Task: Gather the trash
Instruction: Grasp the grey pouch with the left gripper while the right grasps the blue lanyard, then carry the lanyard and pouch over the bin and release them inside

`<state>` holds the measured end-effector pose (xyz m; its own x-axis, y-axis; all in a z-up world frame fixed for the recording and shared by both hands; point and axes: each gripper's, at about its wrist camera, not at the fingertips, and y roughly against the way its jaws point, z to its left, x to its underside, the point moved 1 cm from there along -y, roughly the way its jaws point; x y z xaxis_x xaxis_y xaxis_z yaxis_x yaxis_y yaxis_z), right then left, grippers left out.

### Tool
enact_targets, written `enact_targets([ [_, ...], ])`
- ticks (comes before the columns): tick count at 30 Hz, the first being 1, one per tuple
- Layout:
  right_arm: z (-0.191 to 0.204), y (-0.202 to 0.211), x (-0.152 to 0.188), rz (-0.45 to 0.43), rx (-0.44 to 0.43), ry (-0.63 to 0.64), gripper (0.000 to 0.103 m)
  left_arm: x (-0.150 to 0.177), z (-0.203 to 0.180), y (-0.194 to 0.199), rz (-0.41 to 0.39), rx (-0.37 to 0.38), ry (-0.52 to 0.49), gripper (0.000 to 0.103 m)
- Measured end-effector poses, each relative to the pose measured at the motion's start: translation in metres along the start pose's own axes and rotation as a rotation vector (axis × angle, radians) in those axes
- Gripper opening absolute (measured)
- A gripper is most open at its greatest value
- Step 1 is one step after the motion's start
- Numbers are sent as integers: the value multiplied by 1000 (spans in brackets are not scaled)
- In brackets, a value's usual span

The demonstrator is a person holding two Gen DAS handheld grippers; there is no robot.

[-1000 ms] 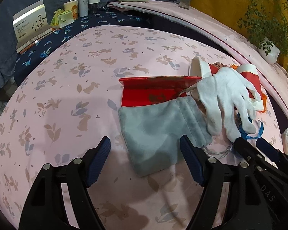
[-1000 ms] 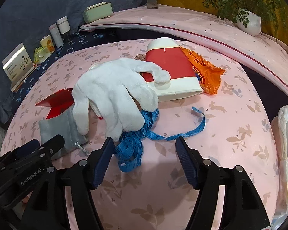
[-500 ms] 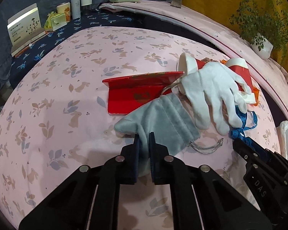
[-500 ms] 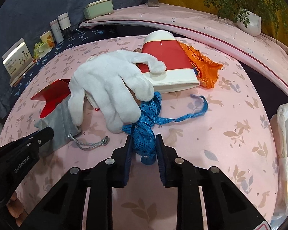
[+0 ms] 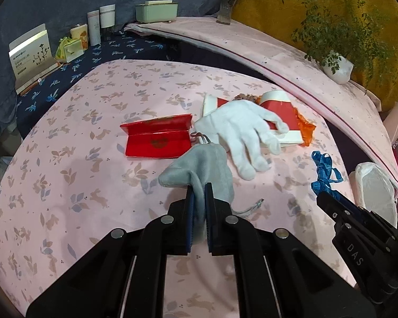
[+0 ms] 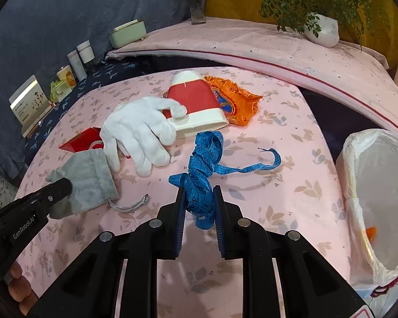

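Grey pouch (image 5: 199, 171) pinched between closed left gripper (image 5: 199, 198) jaws, lifted off pink cloth (image 5: 92, 122). Blue tape (image 6: 203, 175) clamped in right gripper (image 6: 199, 201), tail trailing ahead. White glove (image 5: 241, 132) beyond both jaws; bag (image 6: 379, 185) right of right jaws.

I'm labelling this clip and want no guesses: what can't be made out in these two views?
- Cup, both views: the white glove drapes over its mouth end, so any contents are hidden.
- Bag-lined bin, right wrist view: the frame edge cuts it off; the orange scrap inside is blurred.
- Grey pouch, left wrist view: the left tool covers the pinched part.
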<state>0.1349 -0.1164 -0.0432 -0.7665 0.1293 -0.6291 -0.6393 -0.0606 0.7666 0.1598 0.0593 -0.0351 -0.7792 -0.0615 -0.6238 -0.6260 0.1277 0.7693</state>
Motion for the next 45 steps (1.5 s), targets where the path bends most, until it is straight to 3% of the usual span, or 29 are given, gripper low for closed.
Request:
enact_targets([
  [19, -94, 72, -3, -106, 92, -89, 19, 1, -138, 60, -69, 145, -175, 7],
  [40, -214, 78, 32, -64, 227, -270, 19, 18, -283, 52, -10, 347, -357, 7],
  [45, -228, 78, 38, -67, 241, -312, 21, 20, -294, 45, 17, 350, -363, 17],
])
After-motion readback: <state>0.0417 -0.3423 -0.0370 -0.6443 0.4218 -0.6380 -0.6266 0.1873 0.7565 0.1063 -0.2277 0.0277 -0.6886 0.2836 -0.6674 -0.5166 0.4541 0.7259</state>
